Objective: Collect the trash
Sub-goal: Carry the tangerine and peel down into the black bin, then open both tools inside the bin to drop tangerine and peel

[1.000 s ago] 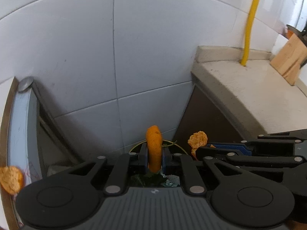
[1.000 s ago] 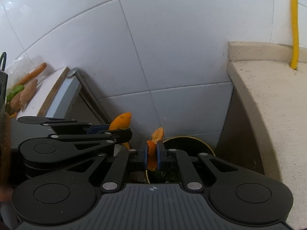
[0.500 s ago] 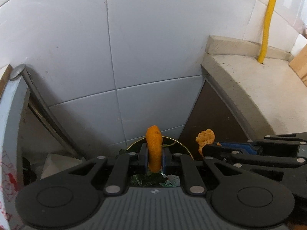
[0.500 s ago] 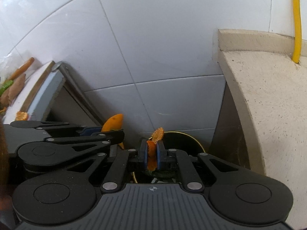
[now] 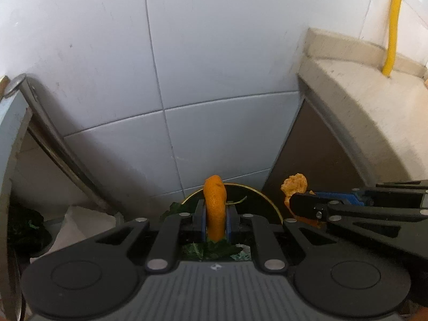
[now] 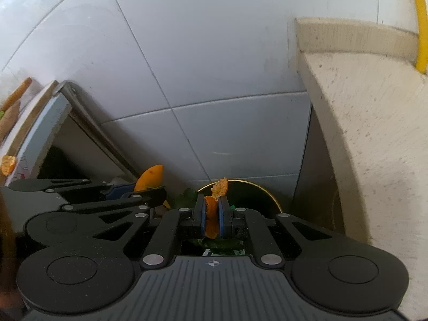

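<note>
My left gripper (image 5: pixel 215 223) is shut on a curled piece of orange peel (image 5: pixel 214 208) and holds it over a round dark bin with a gold rim (image 5: pixel 263 195) that has green leaves inside. My right gripper (image 6: pixel 212 215) is shut on a smaller torn piece of orange peel (image 6: pixel 211 211), also above the bin (image 6: pixel 260 191). The two grippers are side by side; the right one (image 5: pixel 294 203) shows in the left wrist view, the left one (image 6: pixel 156 191) in the right wrist view.
A white tiled wall (image 5: pixel 214 80) stands close behind the bin. A stone counter (image 6: pixel 374 133) with a yellow pipe (image 5: pixel 393 21) is on the right. A table edge (image 6: pixel 40 123) with another peel piece (image 6: pixel 8 164) is on the left.
Both grippers have moved lower and closer to the bin, each still holding its peel. The counter top and wooden block have slid out of view.
</note>
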### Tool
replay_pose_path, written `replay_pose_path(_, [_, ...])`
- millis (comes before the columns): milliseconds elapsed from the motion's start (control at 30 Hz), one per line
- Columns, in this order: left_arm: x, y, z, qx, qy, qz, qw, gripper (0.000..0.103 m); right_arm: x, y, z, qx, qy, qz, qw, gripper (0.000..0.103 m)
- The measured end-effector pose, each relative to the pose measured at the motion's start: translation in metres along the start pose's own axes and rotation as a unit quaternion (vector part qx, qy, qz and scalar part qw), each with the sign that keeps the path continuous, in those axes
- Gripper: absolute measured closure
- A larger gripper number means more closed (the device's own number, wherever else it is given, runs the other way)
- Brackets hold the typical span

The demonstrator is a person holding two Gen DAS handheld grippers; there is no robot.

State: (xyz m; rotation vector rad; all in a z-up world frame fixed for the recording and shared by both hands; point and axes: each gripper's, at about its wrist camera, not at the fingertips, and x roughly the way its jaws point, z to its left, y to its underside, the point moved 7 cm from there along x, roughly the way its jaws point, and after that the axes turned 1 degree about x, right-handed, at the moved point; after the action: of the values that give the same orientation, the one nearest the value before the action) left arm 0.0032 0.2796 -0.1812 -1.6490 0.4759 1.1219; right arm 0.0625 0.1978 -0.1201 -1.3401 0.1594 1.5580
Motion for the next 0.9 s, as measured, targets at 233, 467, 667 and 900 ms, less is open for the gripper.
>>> replay_pose_path(233, [0.023, 0.007, 0.006, -0.003, -0.006, 0.014, 0.9999, 0.092, 0.02, 0.007, -0.001, 0.0, 0.012, 0.013, 1.0, 0.091])
replay_pose_path(467, [0.042, 0.015, 0.012, -0.003, -0.01, 0.026, 0.9996, 0.092, 0.041, 0.012, -0.005, 0.003, 0.025, 0.031, 0.999, 0.091])
replay_pose_path(667, [0.061, 0.023, 0.018, -0.007, -0.008, 0.038, 0.9992, 0.092, 0.06, 0.017, -0.008, 0.006, 0.038, 0.041, 0.998, 0.091])
replay_pose_path(900, [0.079, 0.027, 0.019, -0.004, -0.008, 0.047, 0.9989, 0.092, 0.078, 0.021, -0.015, 0.013, 0.058, 0.056, 0.997, 0.091])
